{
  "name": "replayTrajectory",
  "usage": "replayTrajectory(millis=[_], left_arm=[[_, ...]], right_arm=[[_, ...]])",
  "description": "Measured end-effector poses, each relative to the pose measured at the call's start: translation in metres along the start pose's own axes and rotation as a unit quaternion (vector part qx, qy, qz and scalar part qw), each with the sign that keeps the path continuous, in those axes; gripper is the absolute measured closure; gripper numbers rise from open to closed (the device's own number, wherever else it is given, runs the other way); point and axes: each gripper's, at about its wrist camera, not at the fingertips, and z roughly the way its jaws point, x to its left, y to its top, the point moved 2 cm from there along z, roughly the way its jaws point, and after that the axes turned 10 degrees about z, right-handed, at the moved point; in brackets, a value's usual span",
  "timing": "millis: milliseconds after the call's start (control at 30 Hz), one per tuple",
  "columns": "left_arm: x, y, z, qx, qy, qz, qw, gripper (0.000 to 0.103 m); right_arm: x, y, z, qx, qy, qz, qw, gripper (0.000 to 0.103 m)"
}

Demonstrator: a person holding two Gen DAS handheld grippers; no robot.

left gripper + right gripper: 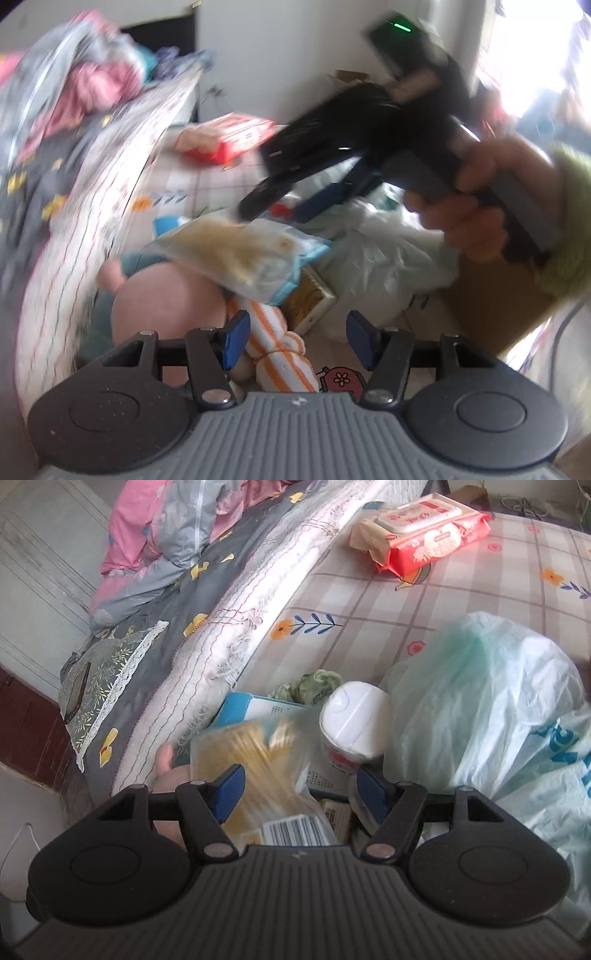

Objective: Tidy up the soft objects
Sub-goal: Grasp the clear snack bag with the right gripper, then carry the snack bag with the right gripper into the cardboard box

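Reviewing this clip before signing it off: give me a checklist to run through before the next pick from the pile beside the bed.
1. Left gripper jaws open, nothing between them: ok.
2. Right gripper jaws open: ok.
3. Right gripper holding nothing: cannot tell; the clear packet lies blurred beneath it.
4. Orange-striped plush reachable below the left gripper: ok.
5. Pink plush free to lift: not ok, the packet overlaps it.
6. Views sharp enough: not ok, the left wrist view is smeared.

Home bedroom. Bed (pixel 155 657) with grey flowered sheet and rumpled pink-grey quilt (pixel 166 528), checked floor mat (pixel 369 602) beside it. Wet-wipes pack (pixel 424 531) and plastic bags (pixel 480 701) lie about.
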Motion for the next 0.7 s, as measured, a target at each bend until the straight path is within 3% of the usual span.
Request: replayTrajectory(millis=[200, 300, 367, 533, 700], left_arm=[[0.040, 0.005, 0.002, -0.002, -0.030, -0.122, 0.9921, 0.045], [0.054, 0.005, 0.007, 0.005, -0.036, -0.160, 0.9865, 0.048], [0.058, 0.006, 0.012, 0.014, -0.029, -0.167, 0.9854, 0.050], [0.063, 0.010, 0.022, 0.027, -0.020, -0.173, 0.9843, 0.071], [0.062, 0.012, 0.029, 0.031, -0.009, -0.168, 0.9853, 0.077]], right_arm=[[0.002, 0.014, -0.002, 0.017, 0.012, 0.023, 1.000, 0.035], [0.013, 0.018, -0.008, 0.030, 0.025, 0.022, 0.999, 0.035], [0.018, 0.020, -0.004, 0.037, 0.015, 0.018, 0.999, 0.035], [0.017, 0.025, 0.025, 0.061, -0.011, 0.027, 0.998, 0.035], [0.014, 0.023, 0.049, 0.094, -0.004, 0.047, 0.994, 0.035]])
